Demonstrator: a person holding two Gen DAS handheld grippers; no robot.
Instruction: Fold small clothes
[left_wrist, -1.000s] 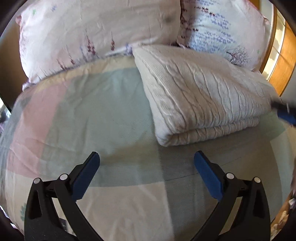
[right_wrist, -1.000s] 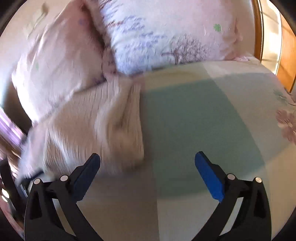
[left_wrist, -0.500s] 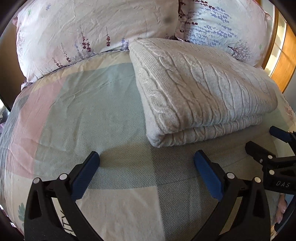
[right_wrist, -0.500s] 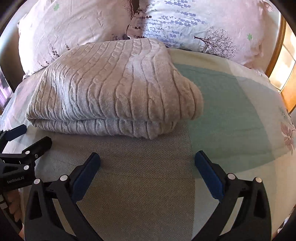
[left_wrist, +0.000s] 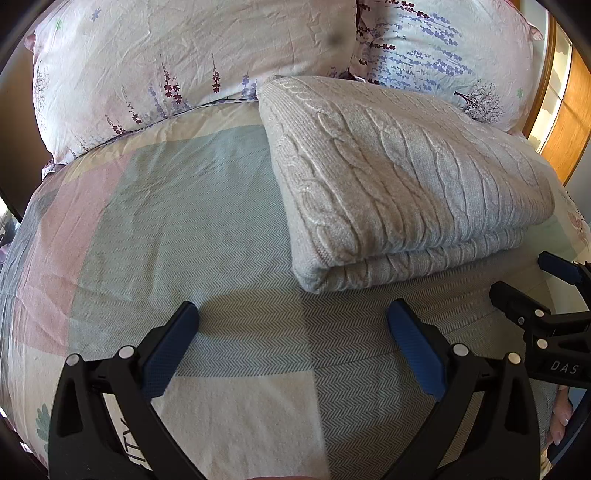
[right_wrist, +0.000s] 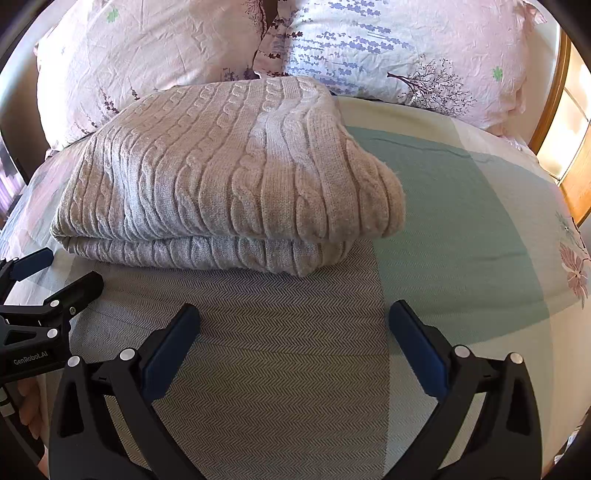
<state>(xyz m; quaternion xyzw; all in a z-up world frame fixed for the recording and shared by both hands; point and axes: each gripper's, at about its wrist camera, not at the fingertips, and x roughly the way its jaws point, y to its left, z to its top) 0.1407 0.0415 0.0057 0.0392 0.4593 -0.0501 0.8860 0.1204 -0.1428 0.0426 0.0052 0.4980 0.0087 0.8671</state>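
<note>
A beige cable-knit sweater lies folded in a flat stack on the bed, near the pillows; it also shows in the right wrist view. My left gripper is open and empty, a little in front of the sweater's near left corner. My right gripper is open and empty, in front of the sweater's near right corner. Each gripper shows in the other's view, the right one at the right edge and the left one at the left edge, both open beside the sweater.
The bed has a pastel patchwork sheet with grey herringbone patches. Two floral pillows lie against the headboard behind the sweater. A wooden bed frame runs along the right.
Both grippers have steadied and drawn back a little in front of the folded sweater. The right gripper swung left from the bare sheet to face the sweater.
</note>
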